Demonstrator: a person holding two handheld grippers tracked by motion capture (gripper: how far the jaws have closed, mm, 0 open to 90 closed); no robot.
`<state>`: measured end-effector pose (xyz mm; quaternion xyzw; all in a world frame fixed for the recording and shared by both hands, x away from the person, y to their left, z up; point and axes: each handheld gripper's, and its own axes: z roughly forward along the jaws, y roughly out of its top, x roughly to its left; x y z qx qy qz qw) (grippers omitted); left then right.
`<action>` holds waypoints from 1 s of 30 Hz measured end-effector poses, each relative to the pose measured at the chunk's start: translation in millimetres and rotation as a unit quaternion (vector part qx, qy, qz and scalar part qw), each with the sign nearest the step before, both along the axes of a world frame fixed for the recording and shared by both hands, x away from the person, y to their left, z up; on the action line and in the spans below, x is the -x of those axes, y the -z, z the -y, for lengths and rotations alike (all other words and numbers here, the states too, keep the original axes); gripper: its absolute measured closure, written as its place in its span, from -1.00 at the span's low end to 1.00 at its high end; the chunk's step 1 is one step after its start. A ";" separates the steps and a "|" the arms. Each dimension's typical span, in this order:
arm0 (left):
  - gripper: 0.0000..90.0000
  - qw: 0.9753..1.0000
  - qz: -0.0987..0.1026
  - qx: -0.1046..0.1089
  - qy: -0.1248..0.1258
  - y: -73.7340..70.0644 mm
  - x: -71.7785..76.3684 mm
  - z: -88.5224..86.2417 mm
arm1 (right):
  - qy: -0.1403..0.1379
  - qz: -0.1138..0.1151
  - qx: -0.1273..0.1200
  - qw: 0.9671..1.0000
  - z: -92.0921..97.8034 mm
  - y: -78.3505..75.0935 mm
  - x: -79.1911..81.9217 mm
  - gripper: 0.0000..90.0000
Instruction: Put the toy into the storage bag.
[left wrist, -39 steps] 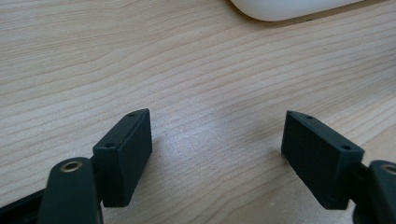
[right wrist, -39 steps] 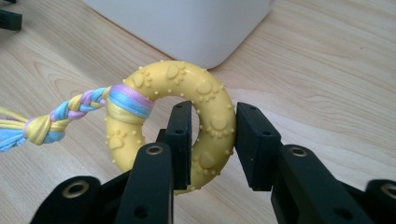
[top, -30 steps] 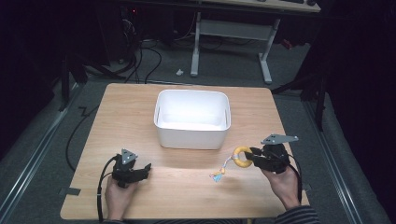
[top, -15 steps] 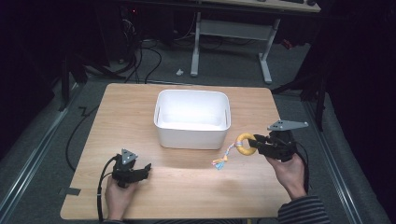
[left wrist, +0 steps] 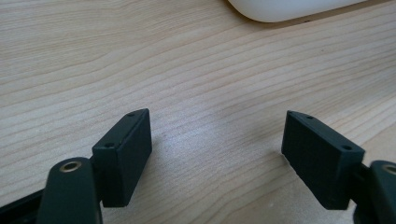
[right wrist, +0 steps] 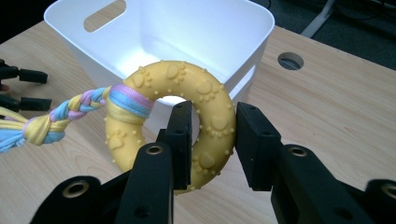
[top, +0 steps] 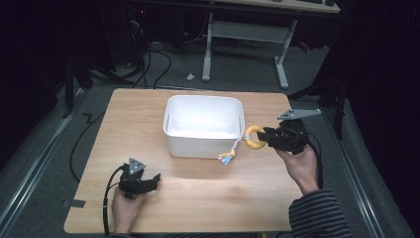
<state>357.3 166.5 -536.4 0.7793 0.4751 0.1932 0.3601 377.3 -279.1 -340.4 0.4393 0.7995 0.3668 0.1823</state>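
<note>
No words, labels, brand names or numbers can be read anywhere in these views. The yellow ring toy [right wrist: 187, 116] carries only raised paw-print shapes and small dots, no lettering. The white bin [top: 204, 125] and the tabletop [top: 208, 198] are unmarked.

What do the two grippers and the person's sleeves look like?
Both the left gripper and the right gripper are black, with two blocky jaws, round metal rivets and a grey three-cornered plate on top. A black cable trails from each. The right sleeve is dark, thinly striped.
</note>
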 end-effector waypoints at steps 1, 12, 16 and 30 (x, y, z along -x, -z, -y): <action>-0.44 1.000 0.000 0.000 0.000 0.0 0.0 0.0 | 0.000 0.000 0.000 1.000 0.0 0.0 0.0 0.52; -0.40 1.000 0.005 -0.010 0.013 0.2 0.2 2.4 | 0.000 -0.005 0.001 1.000 -20.2 -8.4 -27.3 0.52; -0.34 1.000 0.007 -0.010 0.016 0.0 0.6 2.6 | -0.002 -0.004 0.002 1.000 -25.6 -10.6 -34.4 0.52; -0.28 1.000 0.008 -0.010 0.003 -0.1 0.4 4.2 | 0.006 -0.008 0.001 1.000 -44.1 -12.4 -58.1 0.52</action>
